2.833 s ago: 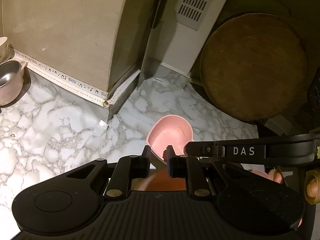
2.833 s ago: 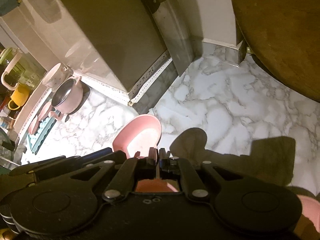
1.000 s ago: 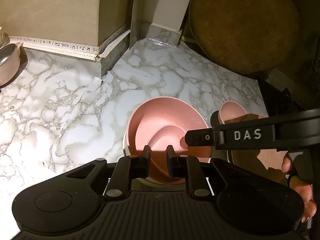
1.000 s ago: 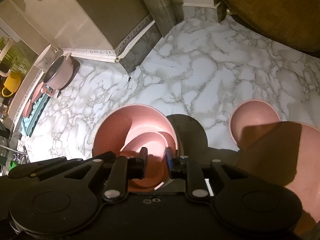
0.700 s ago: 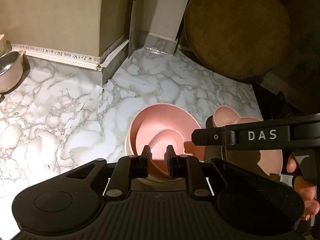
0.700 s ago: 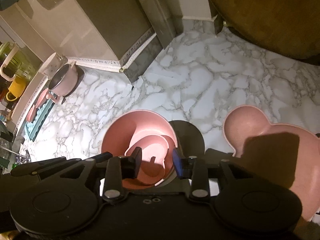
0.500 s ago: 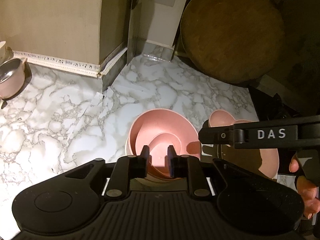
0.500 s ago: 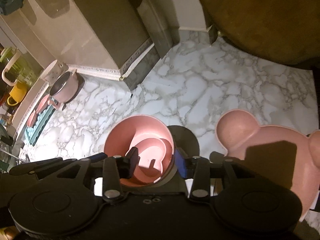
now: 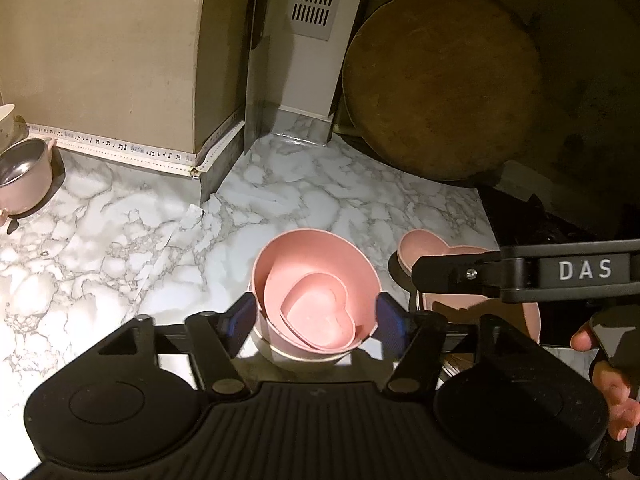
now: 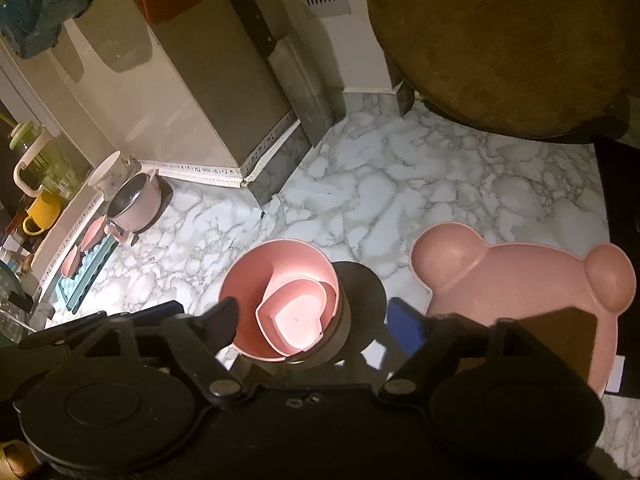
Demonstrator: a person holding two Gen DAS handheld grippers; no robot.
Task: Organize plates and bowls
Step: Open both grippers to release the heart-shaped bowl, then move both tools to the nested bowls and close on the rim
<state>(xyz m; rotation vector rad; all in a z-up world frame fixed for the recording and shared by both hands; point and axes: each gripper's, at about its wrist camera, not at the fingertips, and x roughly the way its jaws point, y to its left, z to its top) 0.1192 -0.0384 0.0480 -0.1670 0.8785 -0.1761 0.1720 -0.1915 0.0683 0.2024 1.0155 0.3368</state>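
Observation:
A pink round bowl [image 9: 320, 252] [image 10: 256, 272] stands on the marble counter with a small pink heart-shaped dish [image 9: 304, 312] [image 10: 292, 328] lying inside it. My left gripper [image 9: 316, 316] hovers just above them, its jaws opening. The blue pads stand clear on either side of the bowl. My right gripper [image 10: 314, 312] hangs over the same bowl from the right. Its jaws are opening too, and nothing is pressed between them. A pink bear-shaped plate [image 10: 520, 280] [image 9: 424, 244] lies right of the bowl, partly hidden by the right gripper's body in the left wrist view.
A round wooden board [image 9: 440, 80] leans at the back right, and a cleaver [image 10: 288, 64] leans on the wall behind. A pink pot [image 9: 24, 176] stands at the far left near mugs [image 10: 40, 208]. A black stove edge [image 9: 540, 220] borders the right. A hand [image 9: 616, 400] holds the right gripper.
Both grippers held the heart dish, lowered it into the bowl, then opened wide and drew up and back. The dish now lies loose in the bowl.

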